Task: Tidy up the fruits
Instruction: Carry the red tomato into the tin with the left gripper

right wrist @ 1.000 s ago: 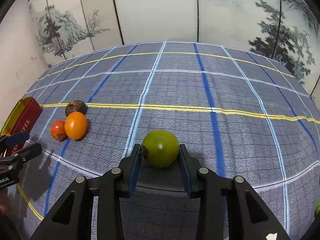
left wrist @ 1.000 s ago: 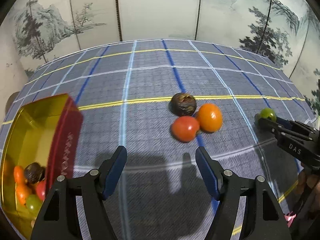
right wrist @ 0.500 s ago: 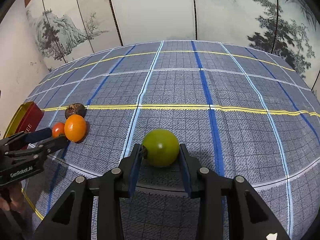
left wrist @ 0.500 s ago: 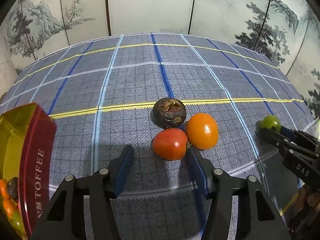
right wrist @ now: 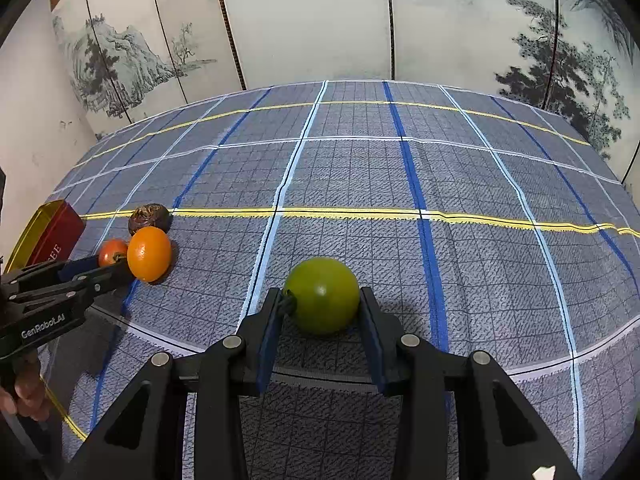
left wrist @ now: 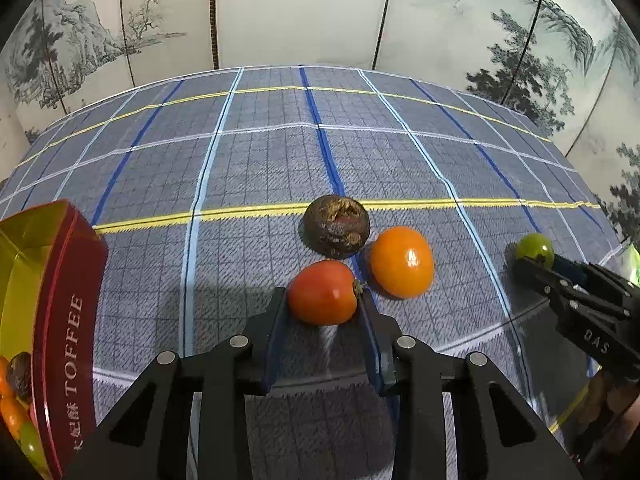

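My left gripper [left wrist: 323, 300] is shut on a red tomato [left wrist: 322, 293] that rests on the checked cloth. An orange fruit [left wrist: 401, 261] lies just right of it and a dark wrinkled fruit [left wrist: 336, 226] just behind. My right gripper [right wrist: 321, 304] is shut on a green tomato [right wrist: 321, 294], low over the cloth. The right wrist view also shows the red tomato [right wrist: 112, 251], the orange fruit [right wrist: 149, 253] and the dark fruit [right wrist: 149, 218] at the left. The green tomato [left wrist: 534, 246] shows at the right of the left wrist view.
A red and gold toffee tin [left wrist: 60, 304] stands at the left, holding several small fruits; it also shows in the right wrist view [right wrist: 48, 232]. A painted folding screen [right wrist: 312, 20] stands behind the table. The checked cloth [right wrist: 400, 168] covers the table.
My left gripper moved forward and right to the fruit group and closed on the red tomato. My right gripper kept its hold on the green tomato, almost still.
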Demonstrator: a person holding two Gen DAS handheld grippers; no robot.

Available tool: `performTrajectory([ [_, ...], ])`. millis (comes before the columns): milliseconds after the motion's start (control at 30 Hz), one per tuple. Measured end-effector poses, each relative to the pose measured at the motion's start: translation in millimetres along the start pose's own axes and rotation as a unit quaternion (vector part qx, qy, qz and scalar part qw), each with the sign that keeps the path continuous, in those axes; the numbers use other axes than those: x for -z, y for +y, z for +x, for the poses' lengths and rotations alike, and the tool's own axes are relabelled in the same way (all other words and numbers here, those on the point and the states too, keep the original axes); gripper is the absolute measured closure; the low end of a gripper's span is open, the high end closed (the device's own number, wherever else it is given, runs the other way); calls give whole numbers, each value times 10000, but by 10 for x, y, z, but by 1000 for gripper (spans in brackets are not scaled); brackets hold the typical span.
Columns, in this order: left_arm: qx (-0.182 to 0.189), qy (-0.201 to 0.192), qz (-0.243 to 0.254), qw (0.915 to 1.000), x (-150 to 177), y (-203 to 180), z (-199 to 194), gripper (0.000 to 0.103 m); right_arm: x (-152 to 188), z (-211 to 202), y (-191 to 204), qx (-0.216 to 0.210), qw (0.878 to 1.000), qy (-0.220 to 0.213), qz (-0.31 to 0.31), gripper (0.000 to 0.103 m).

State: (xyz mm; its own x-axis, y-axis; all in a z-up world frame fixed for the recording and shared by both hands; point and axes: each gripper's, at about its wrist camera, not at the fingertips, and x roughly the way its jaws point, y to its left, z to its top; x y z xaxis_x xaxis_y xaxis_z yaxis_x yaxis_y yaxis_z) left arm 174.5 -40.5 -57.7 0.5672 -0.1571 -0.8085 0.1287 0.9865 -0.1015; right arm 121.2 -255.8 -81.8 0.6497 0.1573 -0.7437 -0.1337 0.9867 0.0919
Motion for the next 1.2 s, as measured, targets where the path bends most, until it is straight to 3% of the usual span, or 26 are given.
performTrajectory([
  [567,-247,34,-168,9995,327,199,-432,68,0,21,96,262,9994,46,-213,67],
  [1200,-758,-389,-519,9950,566,759,-1167,68,6,30,123,411,9986,63,-317,67],
])
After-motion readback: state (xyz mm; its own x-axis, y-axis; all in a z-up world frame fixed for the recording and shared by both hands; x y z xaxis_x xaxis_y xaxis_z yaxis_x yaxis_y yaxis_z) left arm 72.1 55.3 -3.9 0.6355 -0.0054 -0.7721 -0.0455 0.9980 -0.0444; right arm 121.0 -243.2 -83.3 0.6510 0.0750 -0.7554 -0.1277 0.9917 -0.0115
